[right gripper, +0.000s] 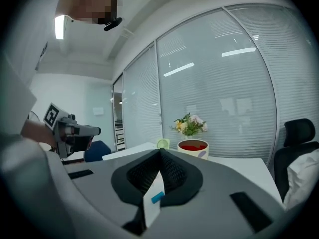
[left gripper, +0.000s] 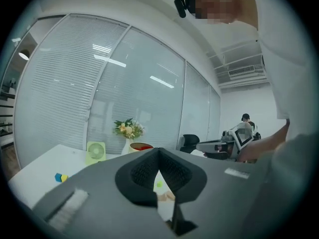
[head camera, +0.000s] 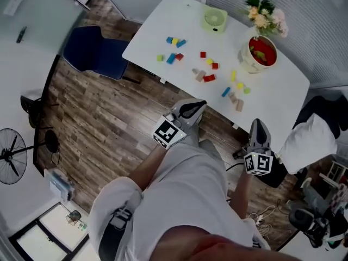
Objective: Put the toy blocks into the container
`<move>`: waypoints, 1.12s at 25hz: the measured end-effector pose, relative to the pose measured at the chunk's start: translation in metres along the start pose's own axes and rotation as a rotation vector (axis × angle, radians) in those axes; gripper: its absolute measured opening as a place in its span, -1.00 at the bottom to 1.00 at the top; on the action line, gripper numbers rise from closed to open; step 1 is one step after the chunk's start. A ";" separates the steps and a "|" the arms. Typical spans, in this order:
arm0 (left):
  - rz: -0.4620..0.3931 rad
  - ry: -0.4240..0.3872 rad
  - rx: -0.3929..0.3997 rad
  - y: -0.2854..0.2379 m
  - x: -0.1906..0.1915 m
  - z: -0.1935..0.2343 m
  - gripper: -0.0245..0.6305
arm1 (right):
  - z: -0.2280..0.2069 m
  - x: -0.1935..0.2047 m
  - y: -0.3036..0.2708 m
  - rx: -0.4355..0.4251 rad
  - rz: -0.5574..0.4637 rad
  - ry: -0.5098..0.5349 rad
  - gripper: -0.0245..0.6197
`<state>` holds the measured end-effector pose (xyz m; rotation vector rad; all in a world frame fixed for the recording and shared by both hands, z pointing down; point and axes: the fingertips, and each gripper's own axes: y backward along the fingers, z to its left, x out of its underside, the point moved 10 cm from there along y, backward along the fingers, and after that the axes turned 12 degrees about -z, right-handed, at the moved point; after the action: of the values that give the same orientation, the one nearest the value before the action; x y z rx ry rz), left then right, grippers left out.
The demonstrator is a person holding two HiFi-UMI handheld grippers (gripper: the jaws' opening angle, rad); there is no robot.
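In the head view, a standing fan (head camera: 11, 155) sits at the lower left edge and a blue chair (head camera: 93, 51) at the upper left, both on the wooden floor (head camera: 103, 118).

Your left gripper (head camera: 191, 109) is at the centre of the frame, just below the near edge of the white surface (head camera: 163, 20) and over the floor. In the left gripper view its jaws are clenched tip to tip, with nothing between them.

The toy blocks (head camera: 209, 78) lie scattered over the middle of the surface, from upper centre toward the right, all well apart from both grippers. A small green fan (head camera: 215, 19) stands above them.

The container (head camera: 260, 53), cream with a red interior, stands upright at the upper right, just below the flowers (head camera: 265, 14) and near the rightmost blocks.

Your right gripper (head camera: 259, 130) is right of centre, below the surface's edge. Its jaws are likewise clenched and empty.
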<state>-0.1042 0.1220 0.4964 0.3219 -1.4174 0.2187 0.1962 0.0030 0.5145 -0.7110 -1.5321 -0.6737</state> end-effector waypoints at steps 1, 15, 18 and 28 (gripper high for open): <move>-0.006 -0.003 0.012 -0.011 -0.002 0.010 -0.93 | -0.004 -0.001 -0.010 0.018 -0.008 0.003 -0.92; -0.017 -0.005 0.088 -0.111 -0.003 0.081 -0.93 | -0.062 0.031 -0.097 0.136 0.153 0.117 -0.91; -0.010 -0.005 0.094 -0.122 -0.002 0.074 -0.93 | -0.081 0.065 -0.111 0.077 0.289 0.148 -0.84; -0.044 -0.033 -0.017 -0.111 -0.023 0.050 -0.93 | -0.113 0.187 -0.178 -0.283 0.801 0.294 -0.20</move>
<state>-0.1170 0.0019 0.4695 0.3434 -1.4424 0.1659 0.1208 -0.1885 0.7073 -1.2782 -0.7786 -0.3538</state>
